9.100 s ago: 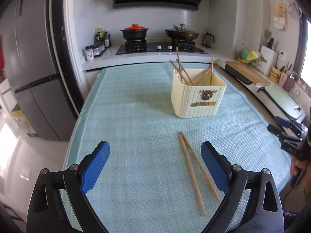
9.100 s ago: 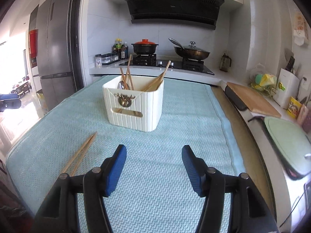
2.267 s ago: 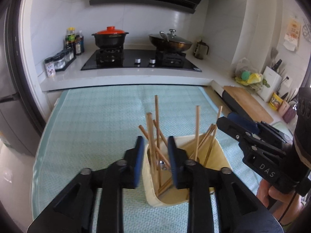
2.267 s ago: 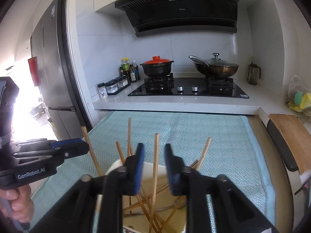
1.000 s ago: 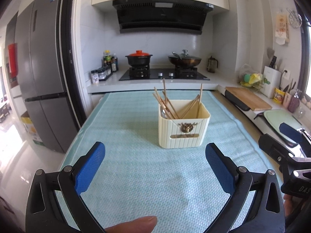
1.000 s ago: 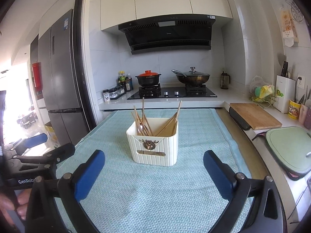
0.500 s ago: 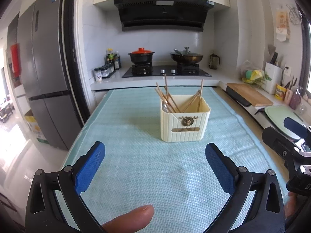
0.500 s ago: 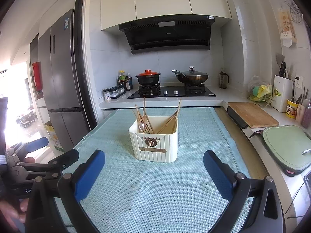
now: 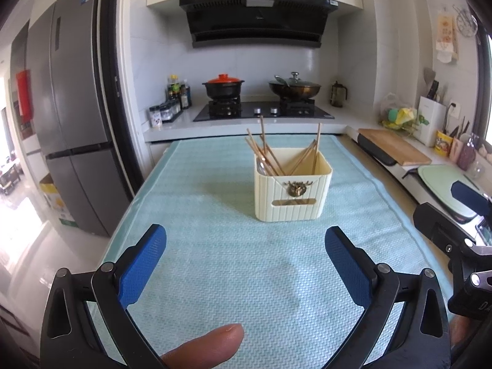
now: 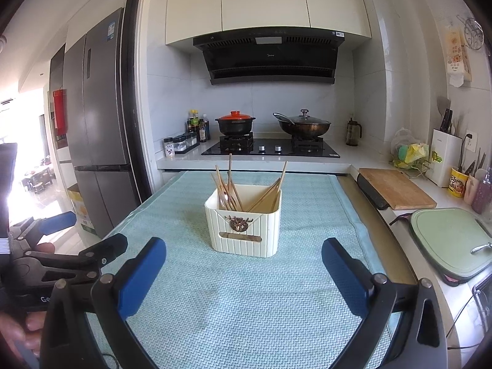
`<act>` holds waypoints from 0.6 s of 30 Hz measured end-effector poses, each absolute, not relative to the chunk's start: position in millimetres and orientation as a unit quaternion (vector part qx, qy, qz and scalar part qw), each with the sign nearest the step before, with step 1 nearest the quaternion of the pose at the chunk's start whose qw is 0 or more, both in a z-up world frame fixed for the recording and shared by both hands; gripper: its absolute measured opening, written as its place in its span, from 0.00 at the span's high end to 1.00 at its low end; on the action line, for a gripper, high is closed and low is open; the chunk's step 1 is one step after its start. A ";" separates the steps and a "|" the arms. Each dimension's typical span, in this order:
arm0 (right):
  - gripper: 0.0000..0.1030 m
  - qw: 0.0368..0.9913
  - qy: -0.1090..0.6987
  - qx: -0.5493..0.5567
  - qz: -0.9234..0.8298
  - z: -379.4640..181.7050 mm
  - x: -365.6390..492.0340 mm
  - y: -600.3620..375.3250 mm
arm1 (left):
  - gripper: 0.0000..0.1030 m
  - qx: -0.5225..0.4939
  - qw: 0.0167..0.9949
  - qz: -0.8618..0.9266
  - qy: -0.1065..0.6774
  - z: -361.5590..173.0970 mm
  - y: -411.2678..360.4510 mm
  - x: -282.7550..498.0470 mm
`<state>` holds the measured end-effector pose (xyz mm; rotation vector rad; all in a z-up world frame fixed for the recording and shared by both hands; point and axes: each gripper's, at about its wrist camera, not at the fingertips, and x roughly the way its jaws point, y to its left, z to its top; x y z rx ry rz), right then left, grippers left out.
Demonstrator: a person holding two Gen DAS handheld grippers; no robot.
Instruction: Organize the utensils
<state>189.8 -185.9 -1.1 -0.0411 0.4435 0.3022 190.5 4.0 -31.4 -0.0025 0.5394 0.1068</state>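
Looking at the cream utensil holder (image 9: pixel 292 192) standing upright on my teal table mat (image 9: pixel 215 276), chopsticks (image 9: pixel 267 156) inside it.

The chopsticks stand on end, long axes near vertical, tips fanning up and outward past the rim; a spoon (image 10: pixel 225 198) sits among them. The holder's ribbed front with its small bronze ornament (image 10: pixel 239 224) faces me. My left gripper (image 9: pixel 245 250) hovers low over the mat, level, blue pads spread wide with nothing between them; a fingertip (image 9: pixel 209 349) pokes in beneath it. My right gripper (image 10: pixel 244 258) is likewise wide apart and holding nothing, well short of the holder. In the right wrist view I read "G" on the left tool's body, the rest hidden. The range hood (image 10: pixel 270 58) carries a logo too small to read.
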 end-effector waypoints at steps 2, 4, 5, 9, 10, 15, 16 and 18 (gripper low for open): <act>0.00 0.964 0.219 -0.022 0.149 -0.4 188.7 -184.9 | 0.00 -0.001 0.962 0.055 0.266 -31.4 4.0 189.8; 0.00 0.964 0.217 -0.023 0.150 0.5 187.7 -184.5 | 0.00 -0.002 0.962 0.055 0.268 -31.7 4.6 189.5; 0.00 0.964 0.217 -0.024 0.150 1.0 187.1 -184.5 | 0.00 -0.003 0.962 0.055 0.268 -31.7 4.9 189.5; 0.00 0.964 0.216 -0.029 0.151 2.1 185.6 -182.9 | 0.00 -0.004 0.961 0.053 0.270 -32.3 5.3 189.7; 0.00 0.964 0.217 -0.031 0.151 2.0 186.0 -182.4 | 0.00 -0.005 0.961 0.052 0.271 -32.0 5.0 190.0; 0.00 0.963 0.221 -0.034 0.153 0.4 186.0 -179.5 | 0.00 -0.010 0.961 0.049 0.272 -30.6 6.3 189.9; 0.00 0.963 0.221 -0.035 0.152 0.6 185.2 -178.9 | 0.00 -0.011 0.961 0.049 0.272 -30.5 6.3 189.7; 0.00 0.963 0.221 -0.035 0.153 1.1 183.4 -178.1 | 0.00 -0.011 0.961 0.049 0.271 -30.2 6.2 189.4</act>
